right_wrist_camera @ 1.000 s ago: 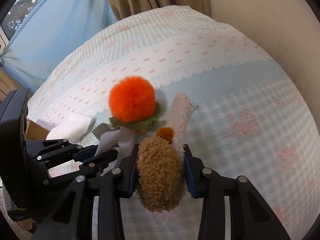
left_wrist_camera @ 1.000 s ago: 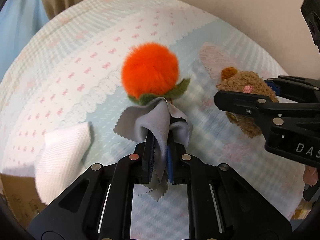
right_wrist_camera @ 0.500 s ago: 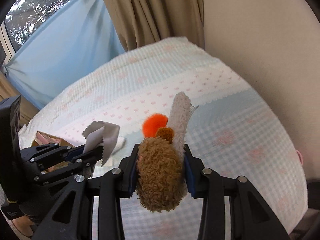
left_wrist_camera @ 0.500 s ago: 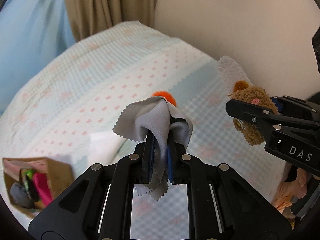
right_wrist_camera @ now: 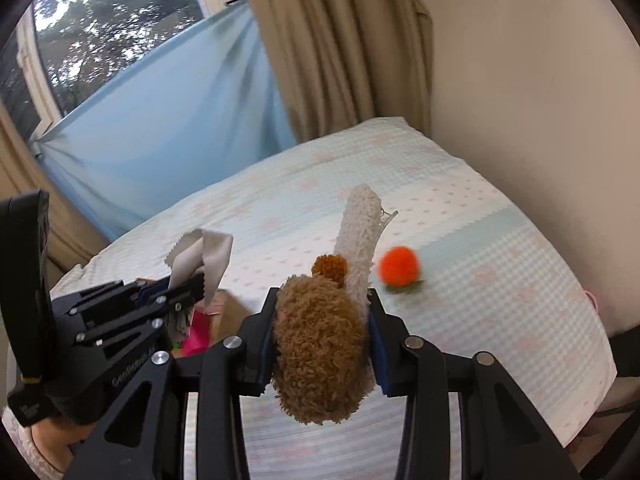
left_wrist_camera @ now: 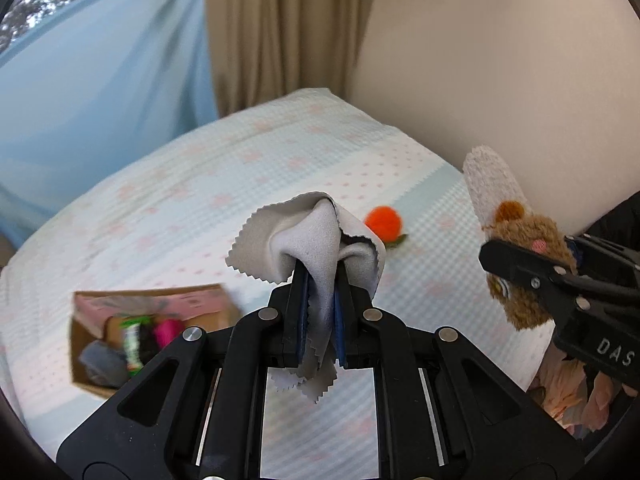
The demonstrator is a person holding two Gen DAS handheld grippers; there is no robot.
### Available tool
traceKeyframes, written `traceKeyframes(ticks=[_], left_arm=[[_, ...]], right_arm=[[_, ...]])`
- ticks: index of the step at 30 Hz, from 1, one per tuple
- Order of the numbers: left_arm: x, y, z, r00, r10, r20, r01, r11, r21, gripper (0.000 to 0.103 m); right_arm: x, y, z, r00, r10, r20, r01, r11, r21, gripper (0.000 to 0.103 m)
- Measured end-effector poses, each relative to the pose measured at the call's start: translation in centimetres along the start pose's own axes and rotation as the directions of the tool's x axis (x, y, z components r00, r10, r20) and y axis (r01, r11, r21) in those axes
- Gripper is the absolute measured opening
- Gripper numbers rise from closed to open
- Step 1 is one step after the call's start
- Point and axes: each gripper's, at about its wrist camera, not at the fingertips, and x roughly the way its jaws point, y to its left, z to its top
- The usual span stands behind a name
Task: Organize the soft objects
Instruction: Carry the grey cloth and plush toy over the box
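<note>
My left gripper (left_wrist_camera: 320, 280) is shut on a grey cloth with zigzag edges (left_wrist_camera: 316, 236) and holds it well above the bed; it shows at the left of the right wrist view (right_wrist_camera: 202, 258). My right gripper (right_wrist_camera: 320, 320) is shut on a brown plush toy (right_wrist_camera: 320, 344) together with a white fuzzy cloth (right_wrist_camera: 358, 232); both show at the right of the left wrist view (left_wrist_camera: 528, 248). An orange pompom with green leaves (right_wrist_camera: 399, 266) lies on the bed (right_wrist_camera: 500, 280), also in the left wrist view (left_wrist_camera: 383, 221).
An open cardboard box (left_wrist_camera: 144, 332) holding several soft items sits on the bed at the left, below the left gripper. A beige wall (right_wrist_camera: 520, 80) bounds the right. Curtains (right_wrist_camera: 340, 40) and a blue sheet (right_wrist_camera: 160, 100) hang behind the bed.
Both grippers have risen and pulled back from the bed with their loads. The orange pompom now looks small and far. The cardboard box has come into view at the left.
</note>
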Motion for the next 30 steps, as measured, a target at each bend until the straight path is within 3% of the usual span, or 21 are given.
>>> traceKeyframes(ticks=[7, 15, 20, 24, 26, 30], left_arm=[[-4.4, 8.5, -2.6, 0.998, 0.051, 0.022, -0.050, 0.997, -0.052, 0.009], [-6.3, 18.5, -5.7, 0.992, 0.126, -0.001, -0.125, 0.987, -0.103, 0.009], [-4.3, 23.3, -6.8, 0.987, 0.150, -0.066, -0.158, 0.976, -0.147, 0.009], [-1.2, 26.5, -7.7, 0.980, 0.138, -0.143, -0.164, 0.968, -0.191, 0.009], [0.6, 27.5, -8.1, 0.975, 0.125, -0.184, -0.162, 0.966, -0.201, 0.009], [5.2, 28.7, -9.3, 0.949, 0.077, -0.307, -0.153, 0.960, -0.233, 0.009]], right_arm=[[-0.3, 8.6, -1.2, 0.999, 0.044, 0.004, -0.044, 0.999, -0.011, 0.036], [3.6, 16.6, -1.9, 0.992, 0.091, -0.082, -0.093, 0.996, -0.015, 0.036], [7.9, 19.8, -2.3, 0.982, 0.094, -0.166, -0.095, 0.996, 0.002, 0.036], [12.0, 20.4, -2.8, 0.962, 0.114, -0.247, -0.097, 0.992, 0.080, 0.036], [14.2, 20.3, -3.0, 0.949, 0.118, -0.292, -0.087, 0.989, 0.118, 0.036], [18.9, 19.2, -3.5, 0.909, 0.147, -0.390, -0.064, 0.974, 0.217, 0.036]])
